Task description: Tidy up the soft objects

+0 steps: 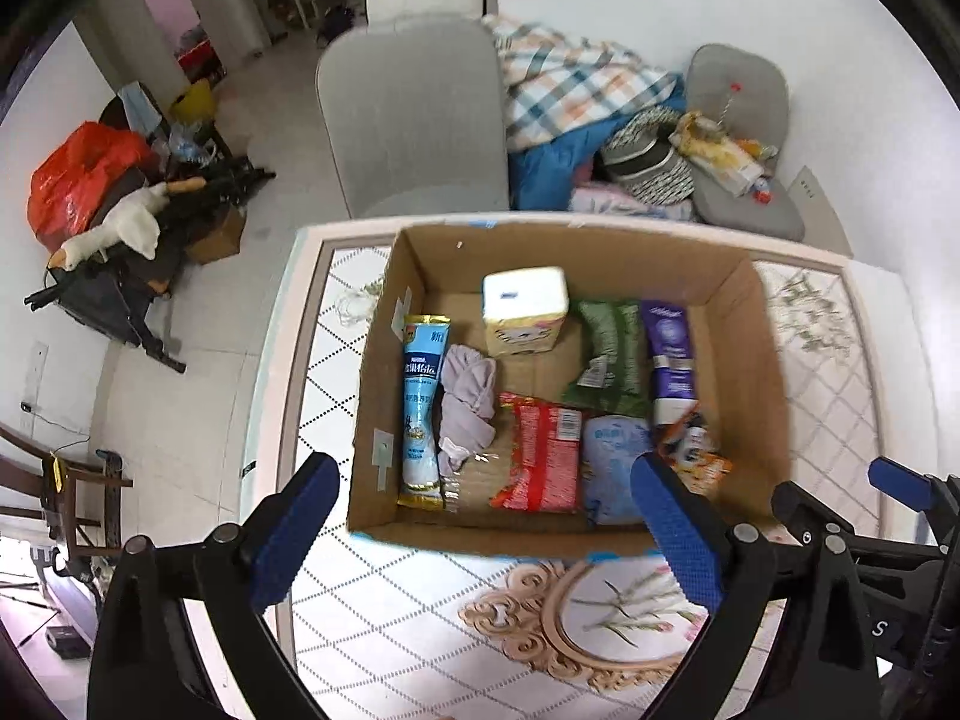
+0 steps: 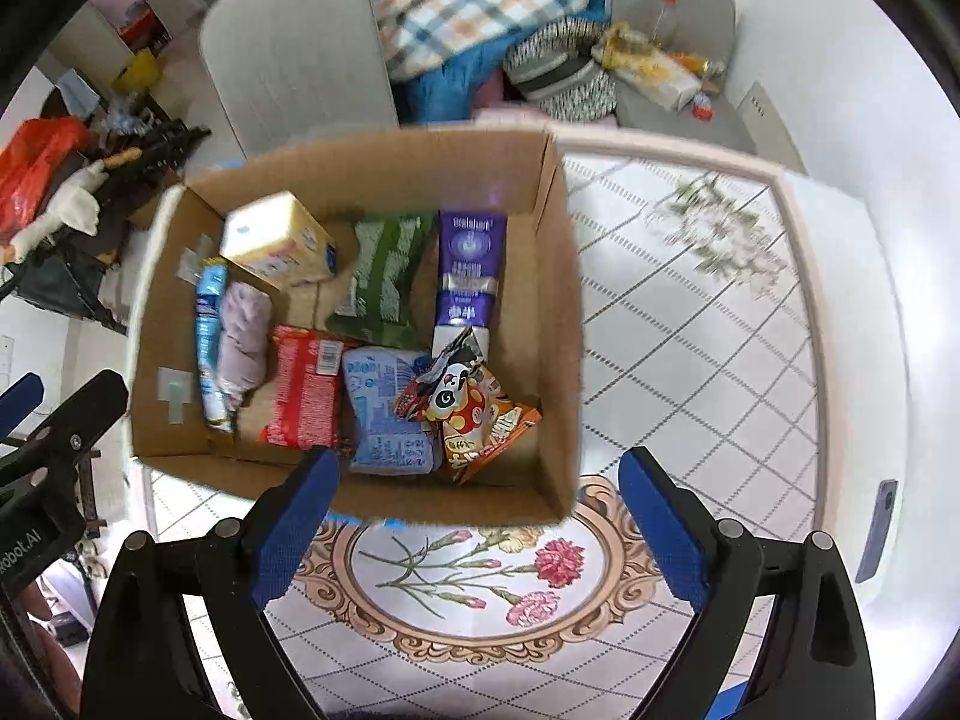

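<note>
Soft packets lying packed in cardboard box (image 1: 762, 360) on patterned table (image 2: 690, 324): lilac cloth (image 1: 465, 402), red packet (image 1: 546, 456), pale blue pouch (image 2: 390, 414), orange snack bag (image 2: 474, 414). Left gripper (image 1: 486, 516) and right gripper (image 2: 477, 510) both spread wide, empty, poised above near wall. Probably between picks; next, likely choosing one packet and lowering fingers astride it.

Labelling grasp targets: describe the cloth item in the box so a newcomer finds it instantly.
Start at the open cardboard box on the patterned table. Along its left wall lies a long light-blue packet; the pale lilac bundle of cloth rests right beside it. It is the only crumpled fabric there, everything else being printed packaging.
</note>
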{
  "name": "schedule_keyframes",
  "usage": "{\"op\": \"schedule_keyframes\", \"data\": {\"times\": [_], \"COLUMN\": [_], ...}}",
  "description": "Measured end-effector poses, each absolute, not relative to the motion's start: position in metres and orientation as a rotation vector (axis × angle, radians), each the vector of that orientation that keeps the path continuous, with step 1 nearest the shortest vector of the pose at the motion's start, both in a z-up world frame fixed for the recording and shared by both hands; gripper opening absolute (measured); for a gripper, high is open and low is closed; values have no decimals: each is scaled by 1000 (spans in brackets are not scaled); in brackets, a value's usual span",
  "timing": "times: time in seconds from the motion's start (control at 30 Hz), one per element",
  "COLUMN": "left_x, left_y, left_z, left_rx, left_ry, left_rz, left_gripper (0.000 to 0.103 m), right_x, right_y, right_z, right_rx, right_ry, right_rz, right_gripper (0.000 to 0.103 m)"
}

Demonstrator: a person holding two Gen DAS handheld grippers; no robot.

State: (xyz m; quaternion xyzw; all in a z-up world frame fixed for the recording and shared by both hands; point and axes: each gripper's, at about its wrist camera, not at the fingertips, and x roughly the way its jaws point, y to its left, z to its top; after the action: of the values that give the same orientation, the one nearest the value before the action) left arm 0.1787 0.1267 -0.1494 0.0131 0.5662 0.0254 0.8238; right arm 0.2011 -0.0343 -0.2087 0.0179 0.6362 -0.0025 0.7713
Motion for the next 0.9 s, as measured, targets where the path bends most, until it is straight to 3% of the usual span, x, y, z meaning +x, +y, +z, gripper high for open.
{"op": "schedule_keyframes", "data": {"times": [0.47, 0.9], "left_x": [94, 59], "left_y": [113, 117], "left_z": [-13, 32], "left_rx": [31, 17], "left_ry": [1032, 966], "left_rz": [32, 77], "left_gripper": [100, 100], "right_x": [103, 66], "right_y": [-57, -65], "right_z": [-34, 37], "right_rx": [47, 44], "right_ry": [1121, 1022], "right_rz": [-4, -5], "right_gripper": [96, 96]}}
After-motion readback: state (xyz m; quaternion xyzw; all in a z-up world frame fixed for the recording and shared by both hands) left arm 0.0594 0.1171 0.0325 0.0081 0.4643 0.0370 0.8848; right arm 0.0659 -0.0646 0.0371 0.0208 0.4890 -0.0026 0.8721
